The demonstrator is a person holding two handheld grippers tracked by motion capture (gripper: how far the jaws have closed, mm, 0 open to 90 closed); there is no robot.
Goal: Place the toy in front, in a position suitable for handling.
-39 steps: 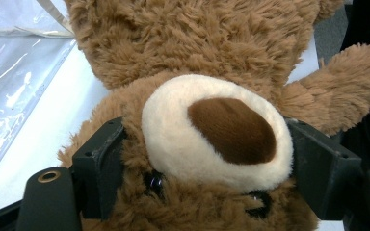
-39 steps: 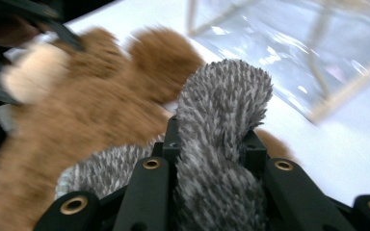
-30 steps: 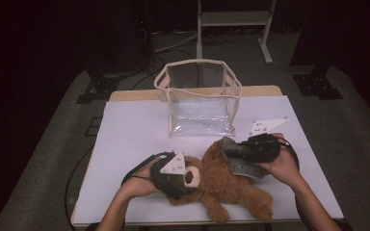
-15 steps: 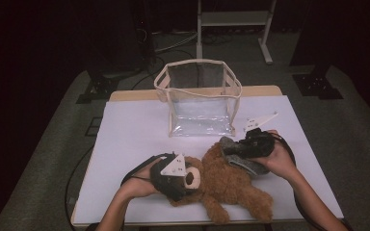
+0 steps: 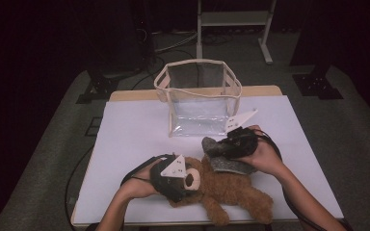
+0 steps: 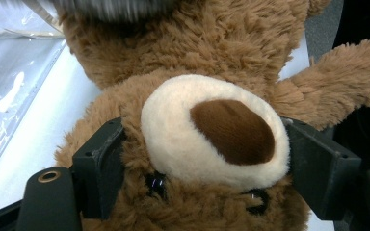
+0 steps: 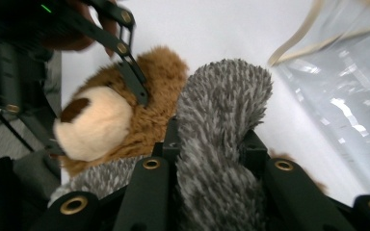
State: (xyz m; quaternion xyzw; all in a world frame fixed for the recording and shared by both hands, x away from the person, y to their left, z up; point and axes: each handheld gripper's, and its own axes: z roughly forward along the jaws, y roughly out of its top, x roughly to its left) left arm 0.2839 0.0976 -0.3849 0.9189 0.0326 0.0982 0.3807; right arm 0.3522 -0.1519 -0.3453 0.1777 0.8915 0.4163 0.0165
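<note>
High view, lower centre of the frame: a brown plush teddy bear (image 5: pixel 221 190) lies on the white-topped desk (image 5: pixel 135 139), its head clamped between the left tongs (image 5: pixel 176 180), while the right tongs (image 5: pixel 221 147) grip a grey fuzzy fabric piece (image 5: pixel 229 163) draped over the bear's body. Left gripper view confirms both jaws pressed against the sides of the cream muzzle (image 6: pixel 214 130); right gripper view shows grey fabric pinched between its jaws. Judged from this, both grasps are made, but the clear plastic bag with cream trim (image 5: pixel 197 98), upper centre, remains unfilled.

Clear pouch (image 5: pixel 200 103) on white table (image 5: pixel 135 139)
</note>
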